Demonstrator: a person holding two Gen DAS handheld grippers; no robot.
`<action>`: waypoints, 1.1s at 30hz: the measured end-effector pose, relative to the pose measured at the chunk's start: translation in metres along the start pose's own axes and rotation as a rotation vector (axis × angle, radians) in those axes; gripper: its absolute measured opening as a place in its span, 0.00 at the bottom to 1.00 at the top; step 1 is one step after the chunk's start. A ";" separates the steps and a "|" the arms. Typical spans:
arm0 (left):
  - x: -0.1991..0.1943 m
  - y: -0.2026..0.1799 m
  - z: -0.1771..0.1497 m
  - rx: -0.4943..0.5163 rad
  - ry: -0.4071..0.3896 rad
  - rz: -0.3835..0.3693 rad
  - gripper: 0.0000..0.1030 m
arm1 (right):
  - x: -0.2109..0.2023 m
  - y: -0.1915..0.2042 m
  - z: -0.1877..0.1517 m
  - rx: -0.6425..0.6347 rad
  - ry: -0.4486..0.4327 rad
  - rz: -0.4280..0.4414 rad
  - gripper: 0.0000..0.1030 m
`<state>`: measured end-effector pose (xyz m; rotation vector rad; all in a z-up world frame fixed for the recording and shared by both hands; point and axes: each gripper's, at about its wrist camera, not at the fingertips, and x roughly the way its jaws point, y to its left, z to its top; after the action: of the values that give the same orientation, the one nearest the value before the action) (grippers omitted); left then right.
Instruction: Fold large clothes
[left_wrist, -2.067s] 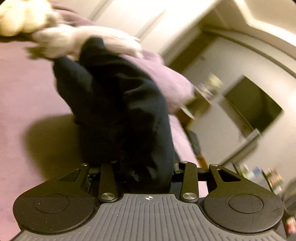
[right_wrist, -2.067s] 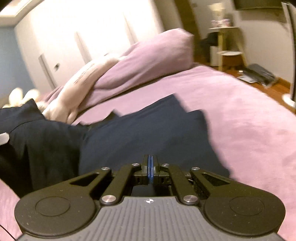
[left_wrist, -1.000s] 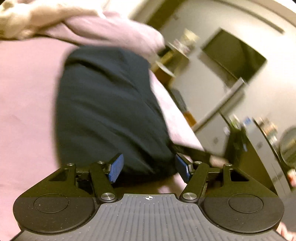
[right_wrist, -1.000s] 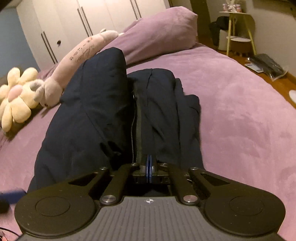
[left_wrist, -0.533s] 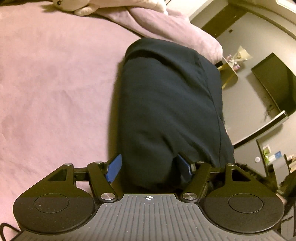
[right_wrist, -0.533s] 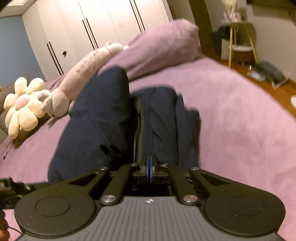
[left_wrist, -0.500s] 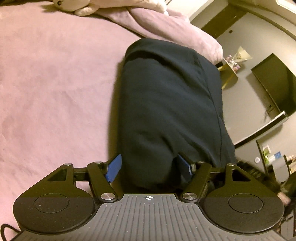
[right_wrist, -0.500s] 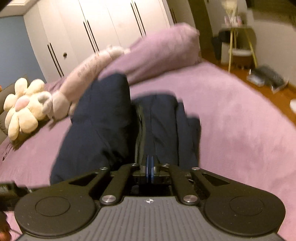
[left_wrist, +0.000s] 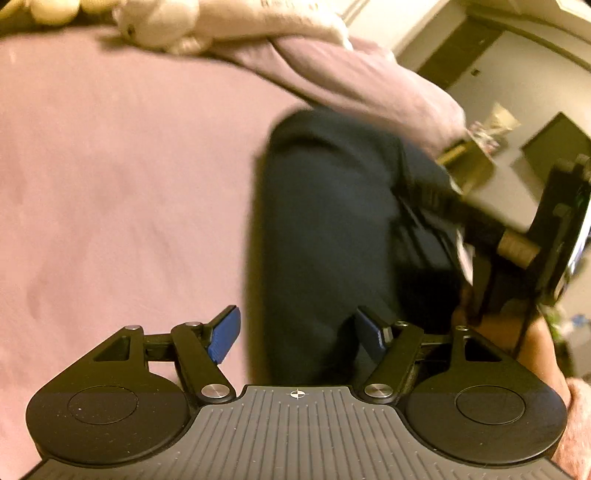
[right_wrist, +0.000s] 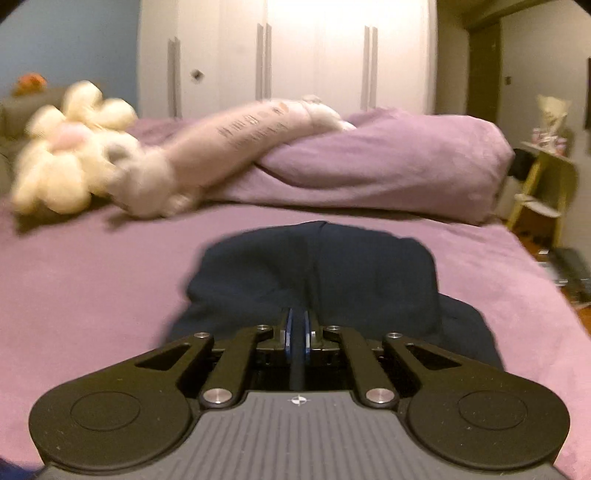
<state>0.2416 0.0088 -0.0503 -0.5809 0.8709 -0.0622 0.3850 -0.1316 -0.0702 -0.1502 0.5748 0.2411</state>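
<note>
A navy garment (left_wrist: 325, 229) lies folded into a long bundle on the purple bed cover (left_wrist: 110, 184). My left gripper (left_wrist: 296, 338) is open at its near end. Its left pad is over bare cover and its right pad over the cloth, neither pressing. The right wrist view faces the bundle (right_wrist: 314, 266) end-on. My right gripper (right_wrist: 296, 328) is closing to a narrow slit with a dark strip of the cloth pinched between its blue pads, and a ridge of fabric runs up from them. The right tool's black body (left_wrist: 517, 236) and a hand (left_wrist: 532, 343) show blurred beside the garment.
A heaped purple duvet (right_wrist: 388, 173) crosses the back of the bed with a long pale plush toy (right_wrist: 229, 147) on it and a cream flower plush (right_wrist: 62, 158) to its left. White wardrobes (right_wrist: 314, 55) stand behind. A yellow side table (right_wrist: 546, 184) is right of the bed.
The right gripper swung from the bundle's long side round to its end, and its pads now stand a slit apart on cloth. The left gripper shifted sideways; the right tool entered its view.
</note>
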 end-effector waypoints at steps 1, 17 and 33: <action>0.006 -0.002 0.009 -0.016 -0.008 0.008 0.71 | 0.010 -0.005 -0.008 0.006 0.016 -0.053 0.03; 0.114 -0.057 0.043 0.016 -0.203 0.158 0.94 | 0.038 -0.080 -0.062 0.330 -0.066 0.032 0.00; 0.076 -0.050 0.021 0.002 -0.227 0.188 0.95 | -0.024 -0.060 -0.081 0.214 -0.175 -0.041 0.00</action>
<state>0.3155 -0.0456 -0.0678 -0.4910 0.7010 0.1706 0.3389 -0.2104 -0.1200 0.0657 0.4199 0.1501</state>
